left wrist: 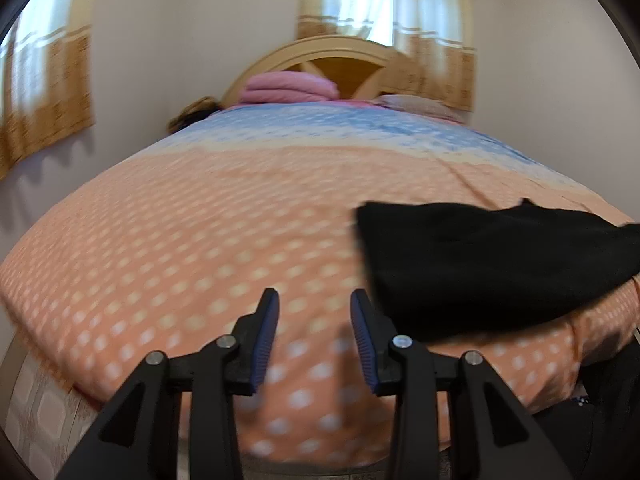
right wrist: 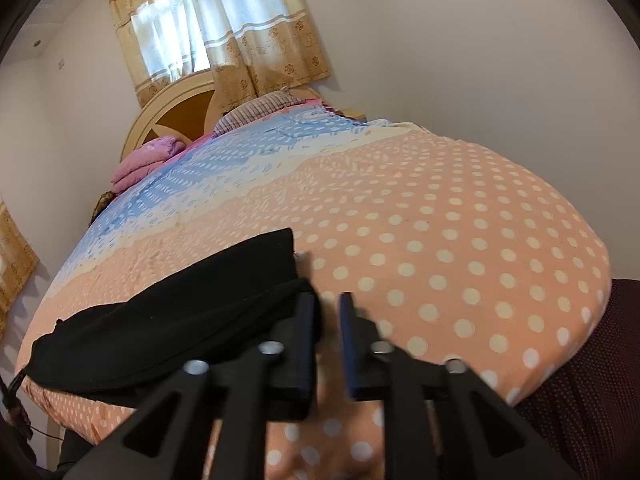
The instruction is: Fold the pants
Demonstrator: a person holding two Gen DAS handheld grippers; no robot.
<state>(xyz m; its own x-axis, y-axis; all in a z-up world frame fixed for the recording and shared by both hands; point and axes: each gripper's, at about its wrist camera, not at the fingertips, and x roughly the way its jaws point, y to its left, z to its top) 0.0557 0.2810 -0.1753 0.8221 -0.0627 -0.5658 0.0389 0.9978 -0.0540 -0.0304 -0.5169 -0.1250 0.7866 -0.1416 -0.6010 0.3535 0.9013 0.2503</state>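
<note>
The left claw [left wrist: 315, 300] is black hard plastic with bumpy blue pads [left wrist: 267, 340] inside. Its two fingers stand wide apart with nothing between them. It hangs over the near edge of the bed [left wrist: 180, 240].

Just to the right of this claw lie the pants [left wrist: 488, 264]. They are black, soft and folded into a flat pile with a pointy corner. Their right end is cut off by the edge of the picture. This view is blurry, so the dots on the sheet look smeared.

The right claw [right wrist: 326, 300] looks the same, and its fingers stand a little apart, holding nothing. The pants [right wrist: 180, 320] lie just to its left, and the left finger hides their near corner.

Under both claws is a soft peach sheet [right wrist: 460, 240] with white dots. Far ahead it turns blue, with a pink folded blanket [left wrist: 288, 88] and a round wooden headboard [left wrist: 320, 52].
</note>
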